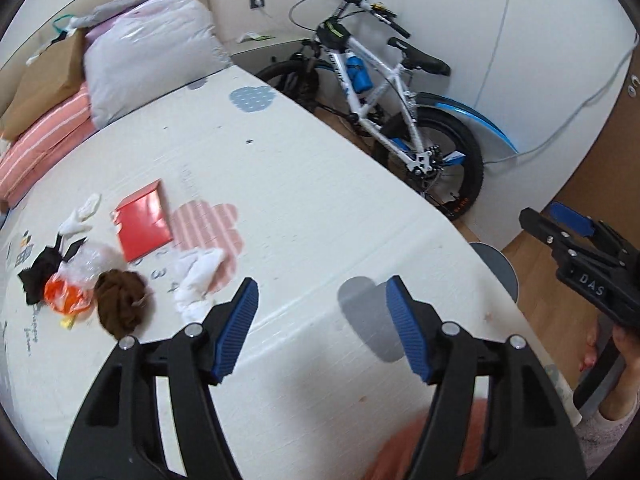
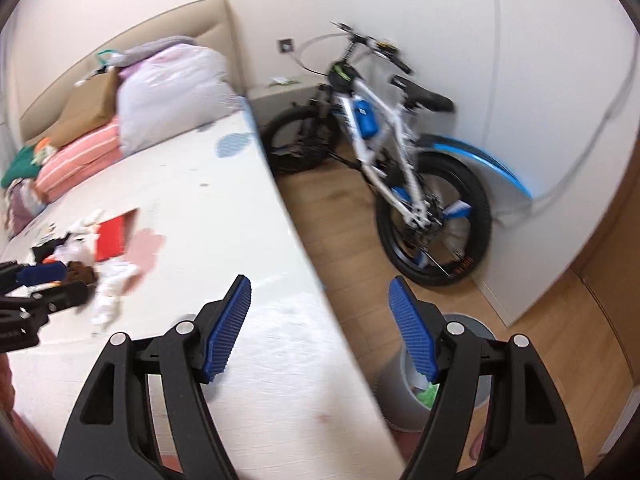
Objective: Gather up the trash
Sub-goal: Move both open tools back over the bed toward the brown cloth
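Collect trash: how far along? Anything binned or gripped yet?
Done: the grey bin on the floor beside the bed already holds something green; whether it came from this job can't be told.
In hand: nothing. The left claw and right claw are both open and empty.
Left: the whole pile on the bed: red envelope, white tissue, brown wad, orange wrapper.

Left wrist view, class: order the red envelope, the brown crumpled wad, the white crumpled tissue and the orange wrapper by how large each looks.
1. red envelope
2. brown crumpled wad and white crumpled tissue: too alike to separate
3. orange wrapper, partly covered by clear plastic
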Motion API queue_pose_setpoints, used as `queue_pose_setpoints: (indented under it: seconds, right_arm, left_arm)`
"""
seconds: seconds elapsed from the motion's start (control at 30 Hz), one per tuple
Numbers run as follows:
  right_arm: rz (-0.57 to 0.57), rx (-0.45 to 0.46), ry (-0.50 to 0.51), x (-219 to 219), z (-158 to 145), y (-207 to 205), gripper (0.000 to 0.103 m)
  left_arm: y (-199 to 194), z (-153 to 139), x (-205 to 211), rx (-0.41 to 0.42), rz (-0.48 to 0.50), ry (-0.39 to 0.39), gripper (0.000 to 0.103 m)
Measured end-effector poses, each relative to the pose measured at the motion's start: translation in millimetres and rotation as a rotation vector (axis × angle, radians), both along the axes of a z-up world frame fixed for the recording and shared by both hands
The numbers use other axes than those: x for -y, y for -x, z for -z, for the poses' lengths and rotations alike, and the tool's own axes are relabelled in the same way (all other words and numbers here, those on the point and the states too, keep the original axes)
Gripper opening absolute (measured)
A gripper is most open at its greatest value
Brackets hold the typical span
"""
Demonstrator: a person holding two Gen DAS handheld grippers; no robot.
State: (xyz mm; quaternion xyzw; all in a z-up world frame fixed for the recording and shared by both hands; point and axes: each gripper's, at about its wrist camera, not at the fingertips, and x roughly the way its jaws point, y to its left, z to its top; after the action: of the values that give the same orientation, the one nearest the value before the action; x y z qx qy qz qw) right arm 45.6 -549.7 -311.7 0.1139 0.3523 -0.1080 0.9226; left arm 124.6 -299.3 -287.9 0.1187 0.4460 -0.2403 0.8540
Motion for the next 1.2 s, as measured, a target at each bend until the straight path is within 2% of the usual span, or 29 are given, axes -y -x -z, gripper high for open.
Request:
queue_pose_setpoints:
  seconds: [0.3,0.57,0.87,1.2]
  right_arm:
    - [-0.196,0.058,-0.013,-115,-58,-11,0.069]
    - [-0.352,0.065,0.026,-198,-82,-5,0.069]
    - [-0.413,0.069,0.036,-244,-102,-6,0.069]
    - [-0.435,0.051,0.072,-276,-104,-21,0.07]
  left_arm:
    - [26,-21,-121,0.017,-0.217,-0.013,0.069]
    - [64,-41,-202,0.036,-0.375,0.022,0.069]
    - [84,-58,-241,0.062,-0.444,0.056,0.07]
    - [70,-59,-274,0.053,-0.51,0.092,0.074]
